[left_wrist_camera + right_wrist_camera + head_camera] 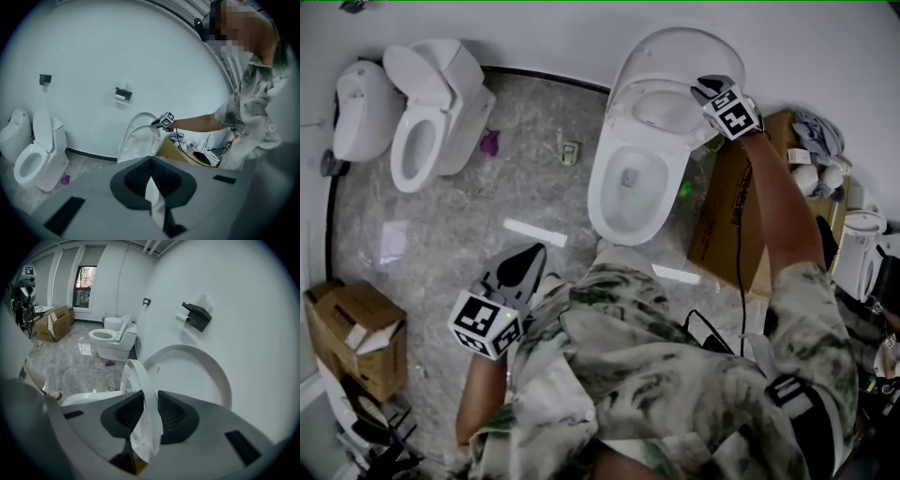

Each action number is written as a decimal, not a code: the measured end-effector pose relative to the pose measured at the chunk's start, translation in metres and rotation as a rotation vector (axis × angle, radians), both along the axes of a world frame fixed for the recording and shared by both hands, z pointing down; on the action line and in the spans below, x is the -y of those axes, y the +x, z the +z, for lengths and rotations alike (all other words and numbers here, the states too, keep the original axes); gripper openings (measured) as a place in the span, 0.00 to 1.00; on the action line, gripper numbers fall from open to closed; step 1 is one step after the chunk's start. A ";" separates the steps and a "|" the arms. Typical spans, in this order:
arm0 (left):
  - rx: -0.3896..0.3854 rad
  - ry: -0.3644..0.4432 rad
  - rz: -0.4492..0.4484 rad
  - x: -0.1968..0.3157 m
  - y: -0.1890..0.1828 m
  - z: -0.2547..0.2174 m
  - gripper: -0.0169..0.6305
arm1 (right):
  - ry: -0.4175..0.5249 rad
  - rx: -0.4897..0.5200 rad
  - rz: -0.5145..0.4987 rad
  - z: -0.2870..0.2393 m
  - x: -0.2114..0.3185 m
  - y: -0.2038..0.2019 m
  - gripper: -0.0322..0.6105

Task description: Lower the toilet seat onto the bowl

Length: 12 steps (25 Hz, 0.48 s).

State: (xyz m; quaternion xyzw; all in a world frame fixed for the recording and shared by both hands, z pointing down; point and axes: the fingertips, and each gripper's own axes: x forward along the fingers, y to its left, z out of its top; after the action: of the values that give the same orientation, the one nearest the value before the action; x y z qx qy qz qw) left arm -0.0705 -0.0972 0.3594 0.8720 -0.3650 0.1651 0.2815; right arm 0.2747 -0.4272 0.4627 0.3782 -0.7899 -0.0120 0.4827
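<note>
— Two grippers are in the shot. What is each doing?

— The right gripper (703, 91) is up at the white oval plastic toilet seat (136, 373). Its own view shows the seat's thin rim running straight between the two dark ribbed pads. Both pads press on it, so it is clamped on the seat at the edge on the person's right.

— And the seat itself, where does it stand?

— Partway up. It is tilted forward, clear of the broad white lid (675, 42) that leans back against the pale wall (534, 28). It hangs over the white ceramic bowl (598, 192) without lying on the rim.

— And the other hand?

— The left gripper (532, 255) is held low and well apart from that toilet, over the grey marbled floor (487, 225), in front of the person's patterned shirt (675, 375). Its fingers are closed with the tips together. Only a thin sliver shows between the pads lower down, and nothing is held in them.

— What else stands around?

— A second white toilet (422, 141) with its lid raised stands along the same wall to the left. A small purple object (490, 142) lies on the floor just beside it. A brown cardboard box (727, 216) sits just beside the bowl on the right. Another brown cardboard box (356, 328) sits at the lower left of the head view.
</note>
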 end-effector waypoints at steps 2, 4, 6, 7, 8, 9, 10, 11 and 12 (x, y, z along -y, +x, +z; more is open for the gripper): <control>-0.002 0.003 0.003 -0.003 -0.002 0.000 0.06 | 0.001 -0.004 -0.002 0.000 -0.005 -0.001 0.22; -0.002 0.003 0.007 -0.005 -0.004 0.000 0.06 | 0.001 -0.011 -0.004 0.001 -0.009 -0.002 0.22; -0.002 0.003 0.009 -0.007 -0.008 -0.002 0.06 | -0.001 -0.017 -0.006 0.000 -0.013 -0.005 0.22; -0.002 0.004 0.009 -0.008 -0.011 -0.002 0.06 | -0.001 -0.019 -0.007 0.000 -0.015 -0.007 0.22; -0.002 0.004 0.009 -0.009 -0.013 -0.003 0.06 | -0.002 -0.021 -0.008 0.000 -0.018 -0.009 0.22; -0.002 0.005 0.010 -0.011 -0.015 -0.003 0.06 | -0.002 -0.023 -0.008 0.000 -0.020 -0.010 0.22; -0.002 0.006 0.011 -0.012 -0.017 -0.003 0.06 | -0.001 -0.026 -0.008 0.001 -0.022 -0.011 0.22; -0.001 0.007 0.012 -0.014 -0.019 -0.003 0.06 | 0.000 -0.028 -0.008 0.001 -0.025 -0.012 0.22; 0.000 0.007 0.013 -0.016 -0.021 -0.003 0.06 | 0.000 -0.031 -0.008 0.001 -0.027 -0.013 0.22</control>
State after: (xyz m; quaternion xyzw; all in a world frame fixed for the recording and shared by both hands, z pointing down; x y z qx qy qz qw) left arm -0.0916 -0.0816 0.3566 0.8753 -0.3600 0.1656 0.2772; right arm 0.2617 -0.4001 0.4640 0.3747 -0.7839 -0.0198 0.4947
